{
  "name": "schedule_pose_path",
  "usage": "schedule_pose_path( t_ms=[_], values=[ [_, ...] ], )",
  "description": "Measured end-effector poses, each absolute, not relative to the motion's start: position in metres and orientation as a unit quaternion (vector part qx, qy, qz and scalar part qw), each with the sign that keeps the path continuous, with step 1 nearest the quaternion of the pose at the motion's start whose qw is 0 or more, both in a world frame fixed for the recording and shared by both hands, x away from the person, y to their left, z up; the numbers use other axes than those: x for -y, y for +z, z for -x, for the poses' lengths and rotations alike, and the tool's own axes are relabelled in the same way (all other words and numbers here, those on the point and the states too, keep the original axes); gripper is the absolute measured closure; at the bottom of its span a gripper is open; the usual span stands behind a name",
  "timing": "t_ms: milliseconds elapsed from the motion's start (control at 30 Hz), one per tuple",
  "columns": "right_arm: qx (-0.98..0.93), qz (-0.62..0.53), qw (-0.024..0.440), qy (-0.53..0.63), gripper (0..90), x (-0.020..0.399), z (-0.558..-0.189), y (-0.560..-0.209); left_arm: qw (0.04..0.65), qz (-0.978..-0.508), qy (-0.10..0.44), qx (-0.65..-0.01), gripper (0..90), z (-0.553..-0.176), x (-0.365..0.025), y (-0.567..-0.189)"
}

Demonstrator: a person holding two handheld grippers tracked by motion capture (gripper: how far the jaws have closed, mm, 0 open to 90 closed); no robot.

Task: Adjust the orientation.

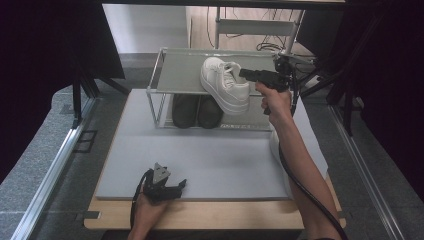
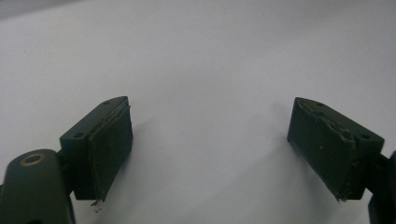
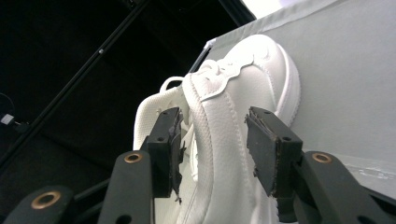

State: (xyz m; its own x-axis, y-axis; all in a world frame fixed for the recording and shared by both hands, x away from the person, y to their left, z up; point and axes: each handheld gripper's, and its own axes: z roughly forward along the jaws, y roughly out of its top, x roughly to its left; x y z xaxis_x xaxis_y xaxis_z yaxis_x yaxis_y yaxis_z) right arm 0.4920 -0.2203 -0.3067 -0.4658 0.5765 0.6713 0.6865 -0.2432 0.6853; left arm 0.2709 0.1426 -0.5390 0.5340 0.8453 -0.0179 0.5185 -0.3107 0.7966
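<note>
A white sneaker [image 1: 225, 85] lies on the top shelf of a metal shoe rack [image 1: 175, 70], its near end hanging over the shelf's front edge. My right gripper [image 1: 243, 74] reaches in from the right at the shoe's opening. In the right gripper view the gripper [image 3: 215, 116] straddles the sneaker's [image 3: 233, 116] side wall, one jaw inside the opening and one outside, with a slight gap at the inner pad. My left gripper [image 1: 181, 185] rests open on the grey mat [image 1: 220, 160] near the front edge; nothing lies between its pads [image 2: 112, 140].
A pair of black shoes [image 1: 197, 111] stands on the rack's lower level. The wooden table edge [image 1: 210, 220] runs in front of the mat. Dark curtains and stand legs [image 1: 345, 90] flank the table; a cable trails from the right gripper along the forearm.
</note>
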Motion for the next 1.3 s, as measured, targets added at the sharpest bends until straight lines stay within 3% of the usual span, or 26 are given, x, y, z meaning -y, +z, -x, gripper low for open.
schedule_pose_path(
  t_ms=[400,900,1300],
  values=[
    [0.629,0.496,0.009,-0.599,56.7,0.243,-0.466,-0.306,0.394,-0.782,0.208,-0.436,14.4,-0.271,-0.142,-0.539],
    [0.68,0.456,-0.092,-0.566,89.9,0.25,-0.418,-0.319,0.395,-0.781,0.209,-0.437,14.4,-0.271,-0.142,-0.539],
    [0.728,0.401,-0.142,-0.538,90.0,0.225,-0.389,-0.33,0.394,-0.781,0.209,-0.437,14.4,-0.27,-0.142,-0.539]
  ],
)
